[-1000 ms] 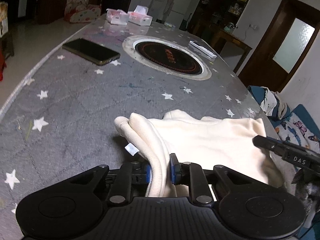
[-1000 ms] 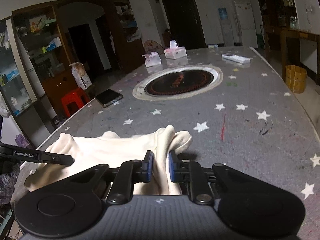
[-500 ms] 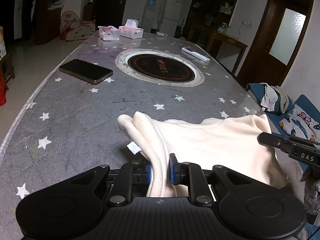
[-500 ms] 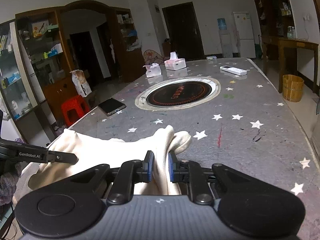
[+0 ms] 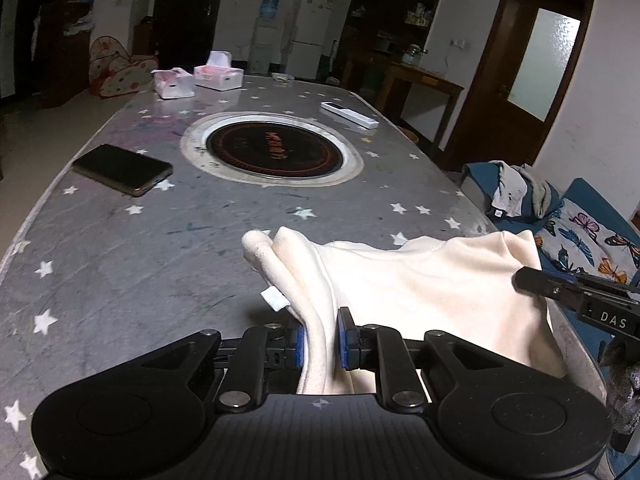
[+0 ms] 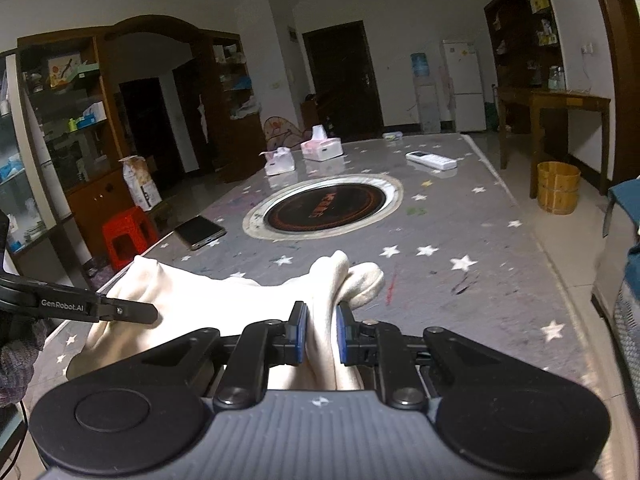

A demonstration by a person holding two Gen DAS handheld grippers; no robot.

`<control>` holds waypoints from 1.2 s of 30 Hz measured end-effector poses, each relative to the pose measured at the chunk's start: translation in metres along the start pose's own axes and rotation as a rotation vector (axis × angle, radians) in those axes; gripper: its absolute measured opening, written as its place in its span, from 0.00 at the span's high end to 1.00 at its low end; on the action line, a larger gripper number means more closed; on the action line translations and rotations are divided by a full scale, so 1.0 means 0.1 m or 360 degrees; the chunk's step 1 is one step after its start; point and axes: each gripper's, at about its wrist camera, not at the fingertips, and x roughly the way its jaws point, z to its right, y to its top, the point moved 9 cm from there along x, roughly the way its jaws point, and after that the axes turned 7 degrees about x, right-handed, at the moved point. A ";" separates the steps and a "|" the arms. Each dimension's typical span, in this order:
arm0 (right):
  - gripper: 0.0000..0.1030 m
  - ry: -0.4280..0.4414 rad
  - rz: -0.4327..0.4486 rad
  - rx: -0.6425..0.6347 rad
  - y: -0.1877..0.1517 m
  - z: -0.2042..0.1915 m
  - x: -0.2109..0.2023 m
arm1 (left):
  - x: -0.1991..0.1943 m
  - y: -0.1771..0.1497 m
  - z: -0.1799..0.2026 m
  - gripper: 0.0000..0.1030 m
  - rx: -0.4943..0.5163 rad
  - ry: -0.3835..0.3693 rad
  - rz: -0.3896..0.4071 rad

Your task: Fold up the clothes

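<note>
A cream fleece garment point(image 5: 420, 280) hangs stretched between my two grippers above the near end of the grey star-patterned table point(image 5: 140, 248). My left gripper point(image 5: 320, 338) is shut on one bunched corner, where a small white label sticks out. My right gripper point(image 6: 319, 334) is shut on the other bunched corner of the garment point(image 6: 224, 304). In the left wrist view the right gripper's finger point(image 5: 560, 286) shows at the right edge. The right wrist view catches the left gripper's finger point(image 6: 100, 308) at the left.
A round black cooktop point(image 5: 274, 148) is set into the table's middle. A phone point(image 5: 120, 168) lies to its left, two tissue boxes point(image 5: 218, 74) and a white remote point(image 5: 350, 115) farther back. A blue sofa with clothes point(image 5: 516, 192) stands right of the table; a red stool point(image 6: 128, 236) stands left.
Both grippers have risen and drawn back toward the near table edge with the garment, which now hangs stretched wider between them. Both grips are unchanged.
</note>
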 end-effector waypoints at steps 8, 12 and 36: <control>0.87 -0.0083 0.0047 -0.0016 0.18 0.21 -0.11 | 0.20 0.24 0.26 0.84 0.0051 -0.0046 -0.0016; 0.87 -0.0136 0.0069 -0.0033 0.32 0.36 -0.13 | 0.34 0.37 0.37 0.84 0.0064 -0.0064 -0.0031; 0.87 -0.0356 0.0033 -0.0094 0.82 1.18 0.35 | 1.24 0.93 0.82 0.84 0.0164 -0.0062 -0.0132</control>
